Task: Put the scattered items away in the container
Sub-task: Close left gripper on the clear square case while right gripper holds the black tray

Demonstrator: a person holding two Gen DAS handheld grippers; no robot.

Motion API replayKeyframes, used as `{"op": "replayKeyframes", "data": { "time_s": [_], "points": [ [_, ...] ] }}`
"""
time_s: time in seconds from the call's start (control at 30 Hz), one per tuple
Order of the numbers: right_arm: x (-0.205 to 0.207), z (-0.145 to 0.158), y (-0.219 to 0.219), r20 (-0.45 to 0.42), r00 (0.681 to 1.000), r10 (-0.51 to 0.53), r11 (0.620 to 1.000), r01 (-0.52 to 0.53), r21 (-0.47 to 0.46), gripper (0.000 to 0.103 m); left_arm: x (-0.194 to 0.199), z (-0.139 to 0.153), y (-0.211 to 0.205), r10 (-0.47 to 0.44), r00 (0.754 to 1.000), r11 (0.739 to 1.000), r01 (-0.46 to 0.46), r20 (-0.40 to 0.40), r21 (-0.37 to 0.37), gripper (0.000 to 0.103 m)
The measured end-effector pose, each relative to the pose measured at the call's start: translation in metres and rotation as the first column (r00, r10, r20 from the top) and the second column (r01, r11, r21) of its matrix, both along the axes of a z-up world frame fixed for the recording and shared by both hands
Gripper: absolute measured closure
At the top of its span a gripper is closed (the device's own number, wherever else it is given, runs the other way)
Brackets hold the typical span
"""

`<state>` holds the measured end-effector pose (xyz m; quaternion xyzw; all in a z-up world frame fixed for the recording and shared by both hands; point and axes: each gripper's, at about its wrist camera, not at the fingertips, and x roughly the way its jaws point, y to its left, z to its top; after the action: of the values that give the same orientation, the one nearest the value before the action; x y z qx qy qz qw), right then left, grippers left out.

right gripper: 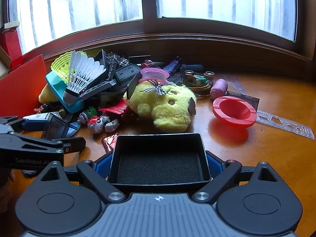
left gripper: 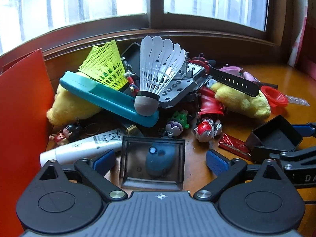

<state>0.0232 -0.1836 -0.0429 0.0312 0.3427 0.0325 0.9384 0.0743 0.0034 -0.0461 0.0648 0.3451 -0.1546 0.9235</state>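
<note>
The right gripper (right gripper: pixel 158 165) is clamping a black box (right gripper: pixel 159 158) between its blue pads, one pad pressing on each side wall; the box is open-topped, foam-lined and holding nothing. The left gripper (left gripper: pixel 160 160) is standing wide, its pads well apart on either side of a clear case (left gripper: pixel 152 165) with a blue oval thing inside, and neither pad is touching the case. In the right wrist view that case is sitting tilted just left of the box, on the wooden surface (right gripper: pixel 266 158). The pile of scattered items is lying farther off toward the window: a white shuttlecock (left gripper: pixel 156 75), a yellow plush (right gripper: pixel 164 104), a red dish (right gripper: pixel 234 111), a white tube (left gripper: pixel 83 148) and small figures. Judging by this, the step in hand is likely picking the clear case to put it into the box, if the box is the container meant. The next move is calling for the left gripper to be closing squarely on the case's sides, then lifting it rightward over the box rim without knocking the tube just beside it.
</note>
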Motion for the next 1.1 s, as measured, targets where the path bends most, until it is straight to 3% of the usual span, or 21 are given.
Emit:
{"op": "replayKeyframes", "data": {
  "time_s": [0.53, 0.97, 1.1],
  "points": [
    [0.000, -0.001, -0.003, 0.006, 1.000, -0.007, 1.000, 0.007, -0.015, 0.009, -0.001, 0.000, -0.006, 0.037, 0.999, 0.999, -0.037, -0.025, 0.010, 0.000],
    [0.006, -0.003, -0.002, -0.013, 1.000, -0.006, 0.999, 0.005, -0.033, 0.002, 0.000, 0.000, -0.001, 0.006, 1.000, 1.000, -0.006, -0.030, 0.009, 0.000],
    [0.005, -0.003, -0.002, -0.009, 1.000, -0.001, 0.999, 0.001, -0.035, 0.002, -0.006, 0.002, 0.005, 0.004, 1.000, 1.000, -0.004, -0.013, -0.003, 0.014]
  ]
}}
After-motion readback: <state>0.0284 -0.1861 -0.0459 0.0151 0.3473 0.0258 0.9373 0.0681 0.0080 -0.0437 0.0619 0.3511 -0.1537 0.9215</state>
